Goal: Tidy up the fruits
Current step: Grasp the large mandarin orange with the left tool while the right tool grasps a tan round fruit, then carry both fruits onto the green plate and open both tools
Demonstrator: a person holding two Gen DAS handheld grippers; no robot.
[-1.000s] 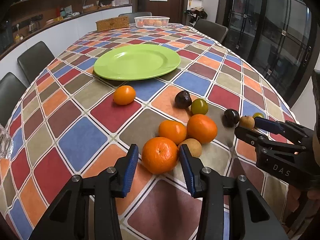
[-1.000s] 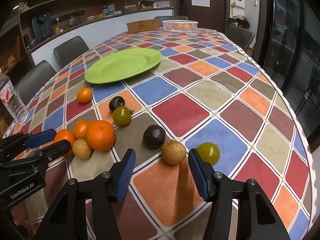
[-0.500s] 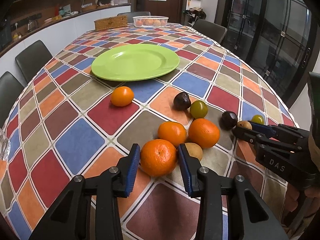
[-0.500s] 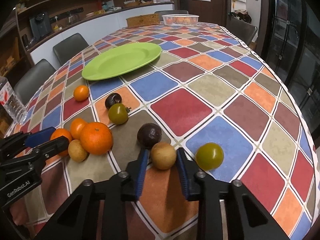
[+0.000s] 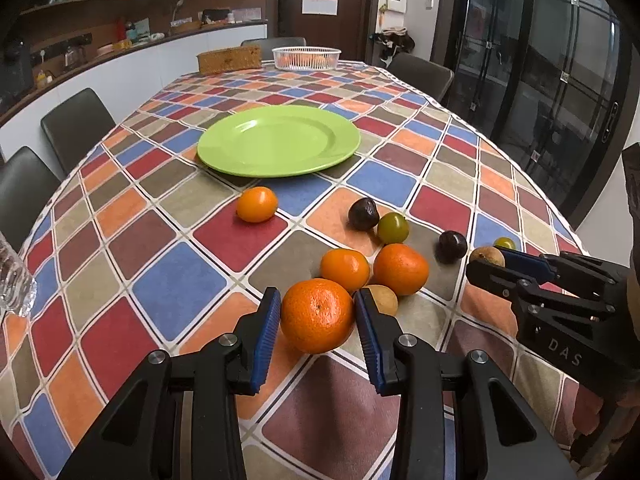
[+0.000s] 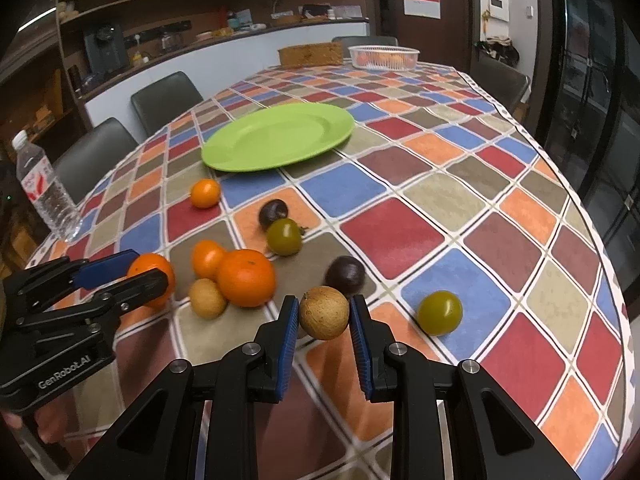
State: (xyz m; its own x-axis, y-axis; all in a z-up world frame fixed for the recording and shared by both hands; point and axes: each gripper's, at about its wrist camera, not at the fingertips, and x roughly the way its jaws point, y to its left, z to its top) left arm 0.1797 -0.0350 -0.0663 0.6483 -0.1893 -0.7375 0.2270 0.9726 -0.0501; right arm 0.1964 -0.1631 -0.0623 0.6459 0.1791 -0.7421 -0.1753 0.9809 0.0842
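Left tongs (image 5: pixel 316 320) pinching dimpled round orange (image 5: pixel 317 315), right tongs (image 6: pixel 324 320) pinching matte tan globe fruit (image 6: pixel 324 312)

Both wrist views look forward and down along their own fingers, close over the worktop's (image 5: pixel 168 288) near end, sharing the green plate (image 5: pixel 279 140) and scattered fruit.

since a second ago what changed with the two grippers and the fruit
The right gripper closed from wide open onto the tan round fruit. The left gripper narrowed onto the big orange. The green plate and the other fruits kept their places on the tablecloth.
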